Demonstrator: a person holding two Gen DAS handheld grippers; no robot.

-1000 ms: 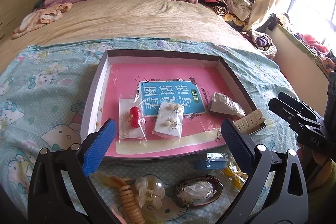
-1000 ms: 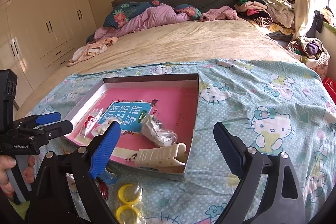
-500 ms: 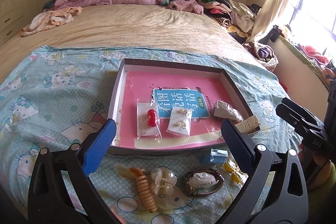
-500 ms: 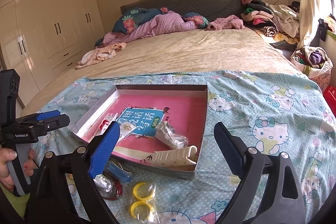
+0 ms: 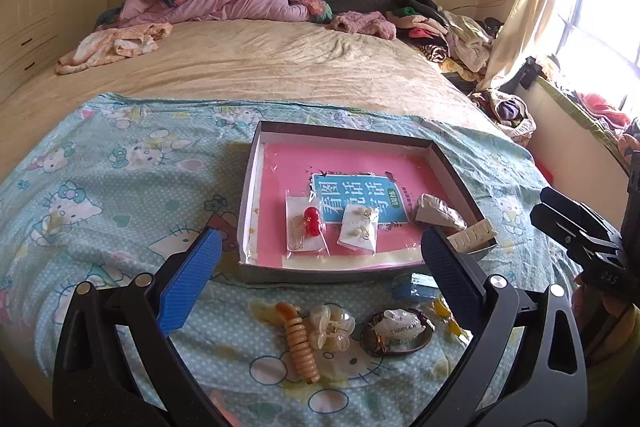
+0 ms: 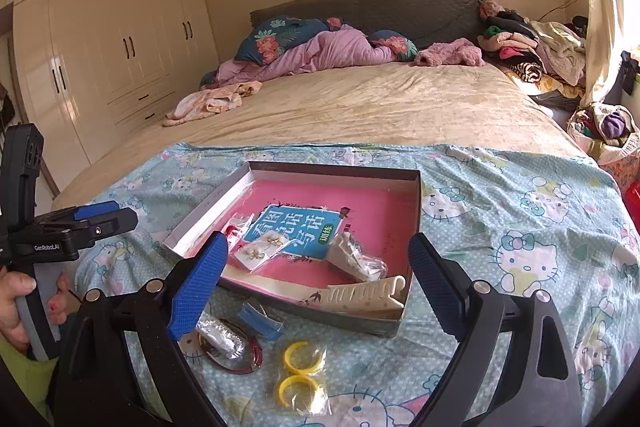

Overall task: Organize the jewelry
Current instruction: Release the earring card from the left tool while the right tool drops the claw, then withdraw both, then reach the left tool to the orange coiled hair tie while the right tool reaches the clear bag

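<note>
Left wrist | left claw [image 5: 320,259] spread, empty | box [image 5: 452,163] just ahead

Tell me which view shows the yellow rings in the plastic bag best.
The right wrist view: the yellow rings lie whole and unobstructed on the sheet, in front of the box. The left wrist view shows only a yellow sliver beside that gripper's right finger, which hides the rest.

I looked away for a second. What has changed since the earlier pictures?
Both grippers have pulled back and up from the box: it looks smaller and farther in both views. Neither took hold of anything; the left gripper and right gripper stay open and empty. The earring packets, comb and loose pieces on the bedspread lie as before.
</note>
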